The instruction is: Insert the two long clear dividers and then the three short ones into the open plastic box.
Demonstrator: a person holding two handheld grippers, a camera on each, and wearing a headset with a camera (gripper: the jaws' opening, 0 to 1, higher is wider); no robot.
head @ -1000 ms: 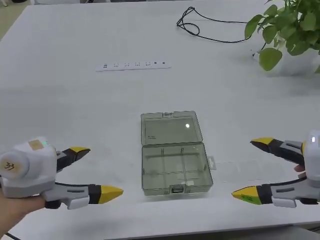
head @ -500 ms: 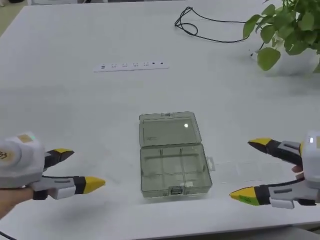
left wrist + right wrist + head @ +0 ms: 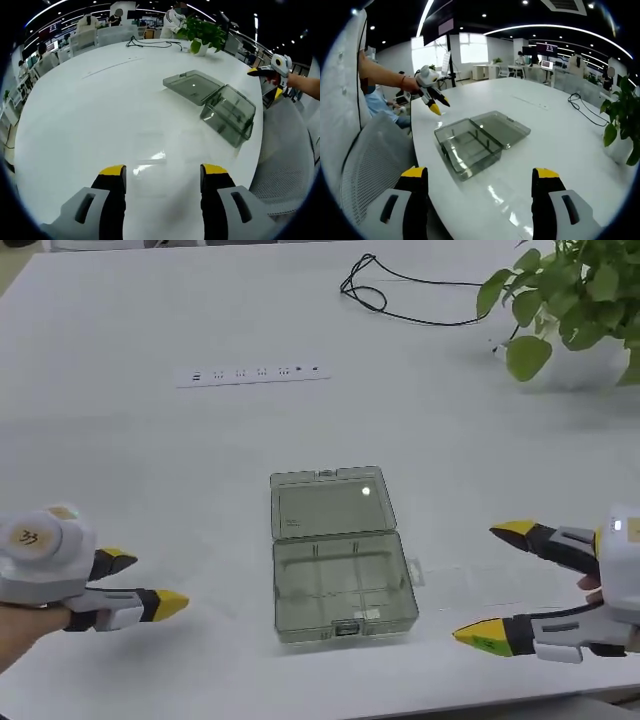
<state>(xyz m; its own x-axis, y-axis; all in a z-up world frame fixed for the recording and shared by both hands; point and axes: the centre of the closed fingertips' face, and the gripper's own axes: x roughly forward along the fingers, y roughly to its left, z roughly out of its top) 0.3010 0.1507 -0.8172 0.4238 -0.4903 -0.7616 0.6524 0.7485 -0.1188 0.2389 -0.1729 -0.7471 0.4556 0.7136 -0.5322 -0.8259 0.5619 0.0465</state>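
The left tool (image 3: pixel 150 582) and the right tool (image 3: pixel 487 583), jaws apart and empty, flank the open plastic box (image 3: pixel 340 585).

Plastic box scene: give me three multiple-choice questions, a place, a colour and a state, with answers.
1. Where does the plant stand? A. far right of the table B. near left corner C. table's middle
2. What colour tips have the left gripper and right gripper? A. red B. yellow C. blue
3. How is the plastic box? A. shut B. upside down C. open, lid laid back
Answers: A, leaves show at the head view's top right; B, yellow shows on every tip; C, the lid lies flat behind it.
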